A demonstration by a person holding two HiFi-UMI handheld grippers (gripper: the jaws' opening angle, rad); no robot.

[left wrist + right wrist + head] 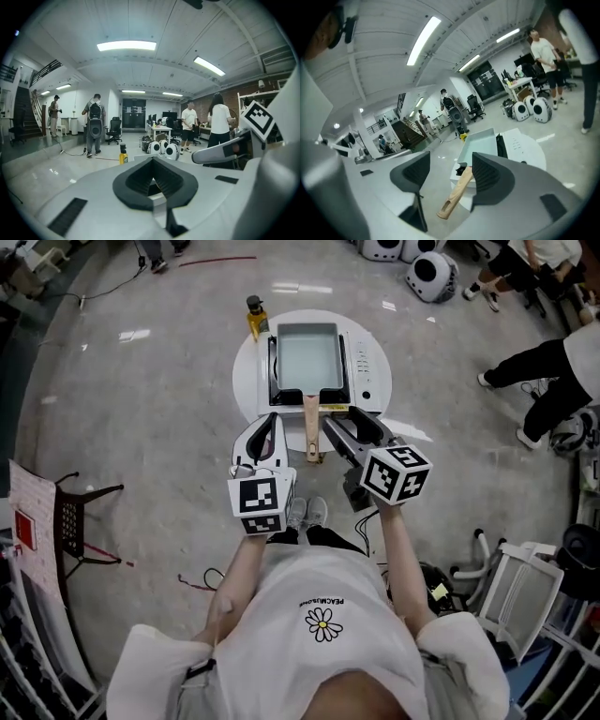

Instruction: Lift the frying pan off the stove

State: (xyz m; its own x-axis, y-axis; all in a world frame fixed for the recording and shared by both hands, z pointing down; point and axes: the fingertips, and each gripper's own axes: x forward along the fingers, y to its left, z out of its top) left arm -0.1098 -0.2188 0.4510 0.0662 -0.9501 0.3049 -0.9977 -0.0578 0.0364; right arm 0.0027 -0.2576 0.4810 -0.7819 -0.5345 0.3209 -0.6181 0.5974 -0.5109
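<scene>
A rectangular frying pan (307,357) with a pale inside sits on a white stove (361,362) on a round white table (246,381). Its wooden handle (310,427) sticks out towards me over the table's edge. My left gripper (271,418) is shut and empty, just left of the handle. My right gripper (345,418) hangs just right of the handle, open. In the right gripper view the handle (454,194) shows in the gap of that gripper (451,164), touching neither pad, with the pan (480,143) beyond. The left gripper view shows the left gripper (152,161) with jaws together.
A yellow bottle (256,315) stands at the table's back left. A dark stand (75,521) is on the floor at left, a white rack (516,587) at right. People (553,371) stand at the far right, near white rounded pods (431,277).
</scene>
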